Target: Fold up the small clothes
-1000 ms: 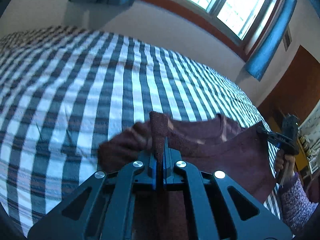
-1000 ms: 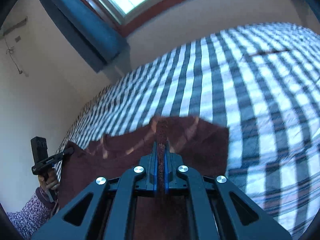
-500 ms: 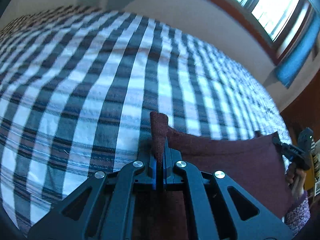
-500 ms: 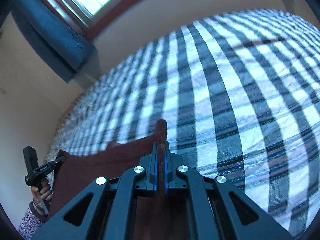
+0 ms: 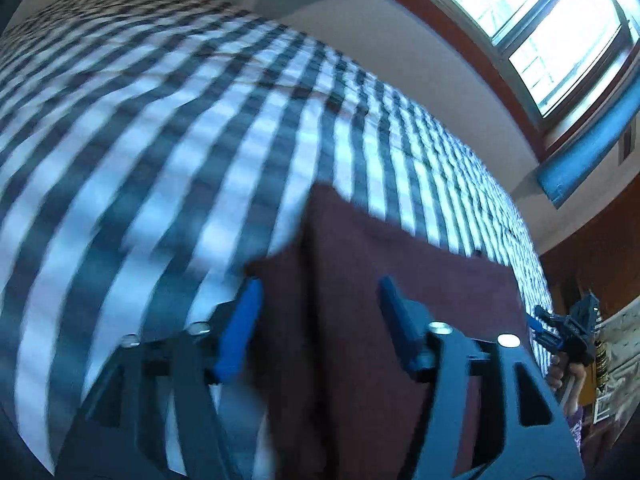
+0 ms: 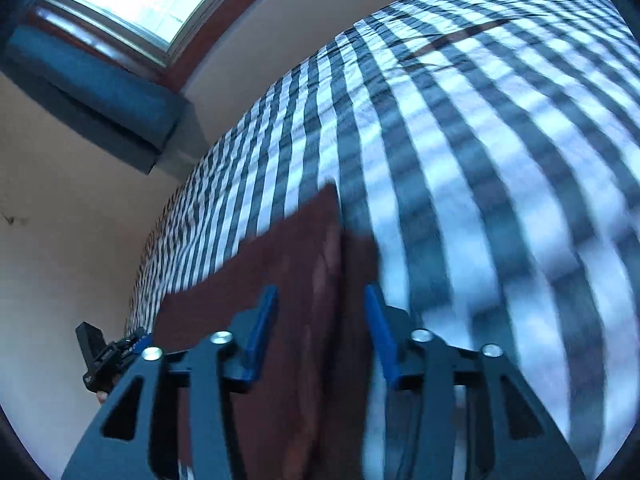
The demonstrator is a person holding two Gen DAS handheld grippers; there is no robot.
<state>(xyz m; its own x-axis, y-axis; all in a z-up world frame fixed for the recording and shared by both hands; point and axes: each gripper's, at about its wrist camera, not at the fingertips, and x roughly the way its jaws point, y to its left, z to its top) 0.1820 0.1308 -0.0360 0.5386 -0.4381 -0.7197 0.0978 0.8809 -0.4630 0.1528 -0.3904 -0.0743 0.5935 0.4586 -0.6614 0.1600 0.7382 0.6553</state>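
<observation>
A dark maroon garment (image 5: 400, 280) lies spread on the checked bedspread (image 5: 160, 140). My left gripper (image 5: 318, 300) is open, its blue pads (image 5: 240, 320) apart on either side of the garment's left corner. In the right wrist view my right gripper (image 6: 320, 312) is open too, its pads (image 6: 376, 320) apart over the garment's (image 6: 280, 264) right corner. Neither holds the cloth. Each gripper shows small at the edge of the other's view: the right one (image 5: 572, 328), the left one (image 6: 108, 356). Both views are motion-blurred.
The blue-and-white checked bedspread (image 6: 460, 140) stretches ahead to a pale wall (image 5: 400, 48). A window with blue curtains (image 5: 580, 152) is above. A wooden door or cabinet (image 5: 592, 248) stands at the bed's right side.
Both grippers were shut on the garment's upper corners and held it up. They brought it down onto the bed and have opened, letting the cloth go.
</observation>
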